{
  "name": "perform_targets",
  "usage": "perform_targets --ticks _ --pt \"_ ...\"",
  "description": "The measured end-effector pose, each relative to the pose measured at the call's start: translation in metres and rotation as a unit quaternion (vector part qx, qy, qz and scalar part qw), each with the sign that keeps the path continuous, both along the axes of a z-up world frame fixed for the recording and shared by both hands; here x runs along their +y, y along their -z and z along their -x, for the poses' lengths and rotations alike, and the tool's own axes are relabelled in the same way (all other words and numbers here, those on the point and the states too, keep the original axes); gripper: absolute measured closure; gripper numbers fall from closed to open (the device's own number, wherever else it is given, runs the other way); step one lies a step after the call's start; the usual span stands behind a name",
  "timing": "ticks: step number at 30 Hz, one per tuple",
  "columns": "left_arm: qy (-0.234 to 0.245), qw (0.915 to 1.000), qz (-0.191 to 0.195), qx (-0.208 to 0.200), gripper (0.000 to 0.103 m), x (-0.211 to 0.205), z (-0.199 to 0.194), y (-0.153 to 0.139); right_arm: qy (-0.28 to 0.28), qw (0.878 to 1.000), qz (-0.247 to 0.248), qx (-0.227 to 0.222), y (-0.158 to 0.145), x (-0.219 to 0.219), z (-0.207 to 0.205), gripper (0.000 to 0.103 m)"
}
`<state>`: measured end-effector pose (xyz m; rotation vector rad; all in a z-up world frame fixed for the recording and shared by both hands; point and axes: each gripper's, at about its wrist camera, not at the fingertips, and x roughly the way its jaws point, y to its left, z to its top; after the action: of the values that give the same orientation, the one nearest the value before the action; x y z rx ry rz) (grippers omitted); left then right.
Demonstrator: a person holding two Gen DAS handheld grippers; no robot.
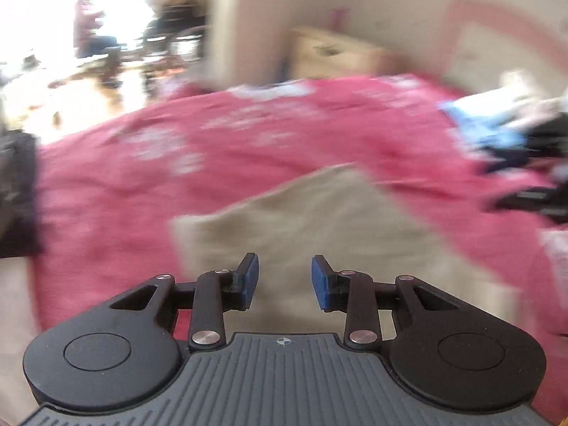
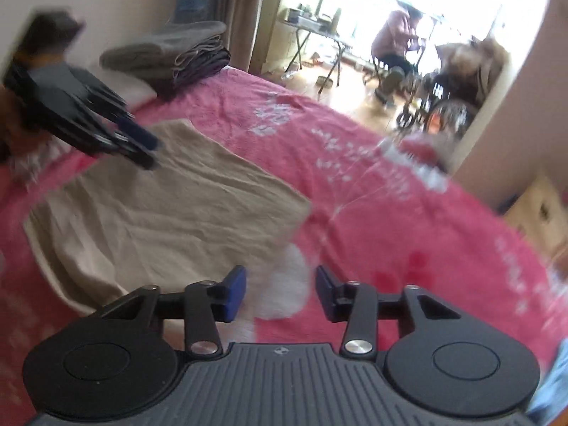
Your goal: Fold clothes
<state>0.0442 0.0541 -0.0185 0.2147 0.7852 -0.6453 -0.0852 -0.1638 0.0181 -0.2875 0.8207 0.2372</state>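
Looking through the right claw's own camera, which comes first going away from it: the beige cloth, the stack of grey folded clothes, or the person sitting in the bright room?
From the right claw:
1. Beige cloth, just ahead to the left, flat on the pink bedspread.
2. Stack of grey folded clothes, at the bed's far left edge.
3. Seated person, beyond the bed, in the bright room, upper right.

Black tool [image 1: 285, 282], blue pads [image 1: 250, 277]

Pink bedspread [image 2: 372, 213] — beige cloth [image 2: 170, 209], folded pile [image 2: 177, 53], apparently.
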Motion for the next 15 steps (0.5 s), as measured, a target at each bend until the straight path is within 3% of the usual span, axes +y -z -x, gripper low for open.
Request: perform_targets --ticks 1,3,6,9,12,15 --pt "-0.025 0.9997 -0.007 0.006 0.072 0.003 -0.005 0.005 0.012 0.999 -0.030 0.024 0.006 -0.002 -0.001 0.068" --pt "-0.050 0.9986 0.015 0.013 0.072 0.012 -0.005 0.004 0.035 0.994 -0.072 0.076 0.022 -0.007 0.003 0.076" --pt "-0.061 0.9980 0.010 -0.010 0.071 0.013 0.008 -0.006 0.054 0.986 -0.082 0.136 0.045 -0.014 0.014 0.086" --pt "-0.044 0.9981 0.018 -0.039 0.071 0.006 0.019 -0.022 0.081 0.980 -0.117 0.141 0.045 -0.034 0.012 0.086" --pt "-0.002 0.9984 0.033 -0.045 0.069 -0.013 0.023 -0.026 0.121 0.955 -0.215 0.165 0.045 -0.057 -0.004 0.086" --pt "0.037 0.9986 0.019 -0.031 0.069 -0.040 0.024 -0.011 0.140 0.936 -0.261 0.190 0.052 -0.062 -0.014 0.084"
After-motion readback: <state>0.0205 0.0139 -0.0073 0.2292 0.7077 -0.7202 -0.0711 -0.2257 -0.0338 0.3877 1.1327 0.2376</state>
